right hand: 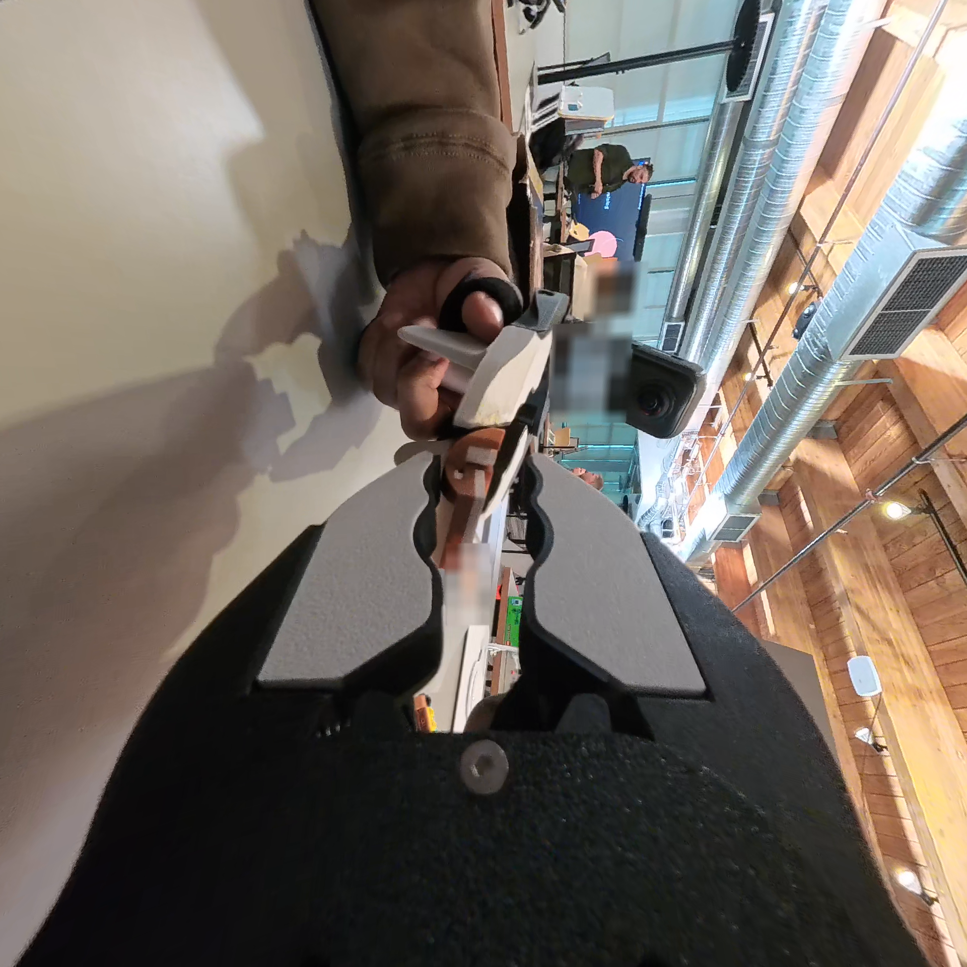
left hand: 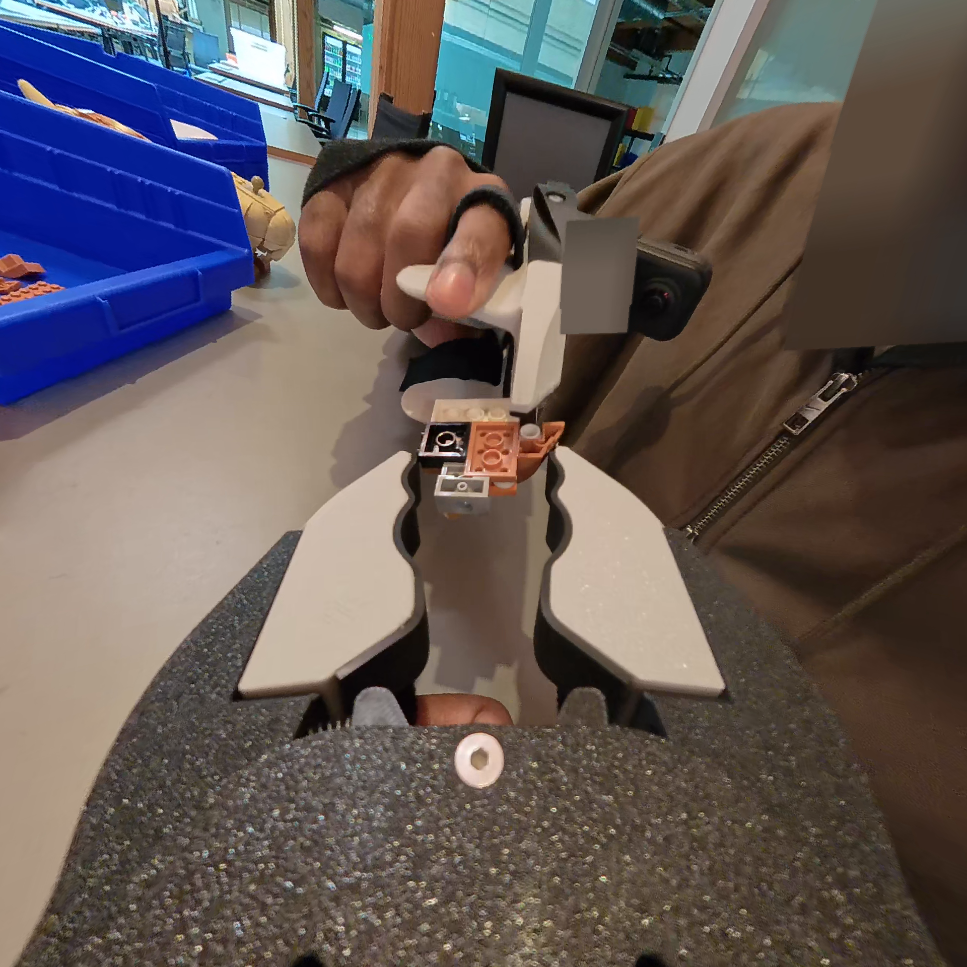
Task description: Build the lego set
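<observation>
A small lego assembly (left hand: 484, 452) of white, black, orange and grey bricks is held in the air between both grippers. My left gripper (left hand: 481, 460) has its fingertips against the assembly's two sides. My right gripper (left hand: 473, 405) comes down from above in a hand and clamps the white bricks on top. In the right wrist view, my right gripper (right hand: 479, 465) is closed on an orange part of the assembly (right hand: 463, 484). The left gripper's finger (right hand: 505, 471) lies beside that part. Most of the assembly is hidden there.
Blue bins (left hand: 120, 272) stand at the left on the grey table (left hand: 157, 497); the nearest one holds loose orange pieces (left hand: 21, 277). A tan lego model (left hand: 264, 220) sits behind it. The person's brown jacket (left hand: 759, 471) fills the right side. My left and right fingertips are right by each other.
</observation>
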A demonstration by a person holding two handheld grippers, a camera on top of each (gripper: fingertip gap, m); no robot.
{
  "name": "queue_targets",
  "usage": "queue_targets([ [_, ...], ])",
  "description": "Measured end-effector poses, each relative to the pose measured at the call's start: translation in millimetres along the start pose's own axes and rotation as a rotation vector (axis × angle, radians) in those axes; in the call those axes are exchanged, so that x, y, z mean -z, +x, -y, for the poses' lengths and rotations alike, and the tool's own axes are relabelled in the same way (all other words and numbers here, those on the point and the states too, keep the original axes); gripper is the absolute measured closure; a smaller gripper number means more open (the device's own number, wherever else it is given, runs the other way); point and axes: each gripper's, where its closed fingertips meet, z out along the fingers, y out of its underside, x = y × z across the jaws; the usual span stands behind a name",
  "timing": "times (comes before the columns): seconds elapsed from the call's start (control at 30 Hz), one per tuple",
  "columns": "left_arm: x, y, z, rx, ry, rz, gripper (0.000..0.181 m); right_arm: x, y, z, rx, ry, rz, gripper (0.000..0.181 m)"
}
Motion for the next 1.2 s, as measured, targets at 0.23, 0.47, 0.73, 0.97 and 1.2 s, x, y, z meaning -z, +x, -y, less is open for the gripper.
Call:
queue_targets([
  [0.23,-0.7,0.4,-0.3,0.009,-0.001,-0.004,0.135,-0.6,-3.8,-0.2,0.023,0.0,0.005,0.155],
  [0.47,-1.6,0.6,-0.7,0.009,-0.005,-0.003,0.135,0.1,-5.6,0.4,0.017,0.002,0.011,0.162],
  [0.73,-3.2,1.3,-3.9,-0.003,-0.025,-0.001,0.135,1.1,-9.5,1.3,-0.008,0.016,0.044,0.163],
  [0.97,0.6,-1.8,3.0,0.0,0.008,0.022,0.135,1.3,0.5,-2.2,-0.011,0.012,-0.028,0.158],
  [1.2,12.7,-9.3,21.5,-0.11,0.093,0.128,0.135,9.6,16.3,-17.0,-0.118,0.011,-0.076,0.133],
])
